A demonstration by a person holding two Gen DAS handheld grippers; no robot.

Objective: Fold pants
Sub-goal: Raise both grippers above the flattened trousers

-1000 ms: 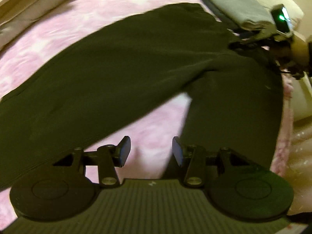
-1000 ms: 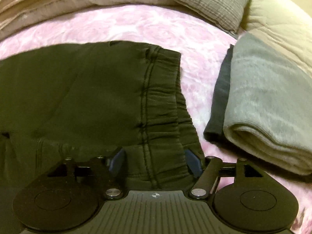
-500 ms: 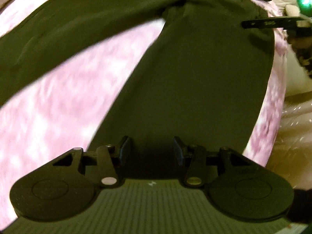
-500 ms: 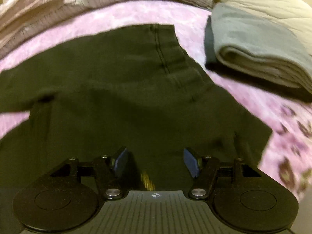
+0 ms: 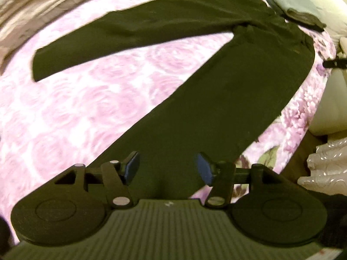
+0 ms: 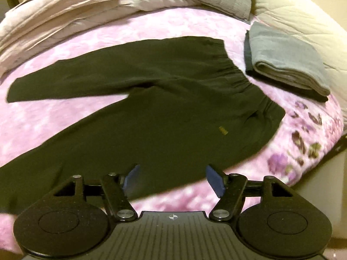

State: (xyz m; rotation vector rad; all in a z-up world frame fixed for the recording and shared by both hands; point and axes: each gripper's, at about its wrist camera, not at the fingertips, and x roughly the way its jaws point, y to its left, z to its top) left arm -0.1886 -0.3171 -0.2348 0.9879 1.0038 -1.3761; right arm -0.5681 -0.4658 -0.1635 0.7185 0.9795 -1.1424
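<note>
The dark pants (image 6: 177, 117) lie flat and spread on the pink flowered bedspread (image 5: 86, 112), legs splayed in a V. In the right wrist view the waistband (image 6: 243, 80) runs down the right of the frame, and both legs stretch away toward the left edge. In the left wrist view the nearer leg (image 5: 206, 112) runs on a slant from the waist at upper right down to bottom centre, right under the left gripper (image 5: 168, 169); the far leg (image 5: 134, 28) reaches to the upper left.

The left gripper's jaws have just been opening and now stand apart above the nearer leg, pinching nothing. The right gripper (image 6: 173, 178) has just widened too; its jaws stand apart over the hip edge of the pants, empty.

So each hand is nearest its own end of that nearer leg, left by the lower leg, right by the waist. Laying it onto the far leg likely means carrying it toward the top of the frame, across the leg's long axis.

A folded grey cloth (image 6: 286, 58) lies just beside the waistband.
</note>
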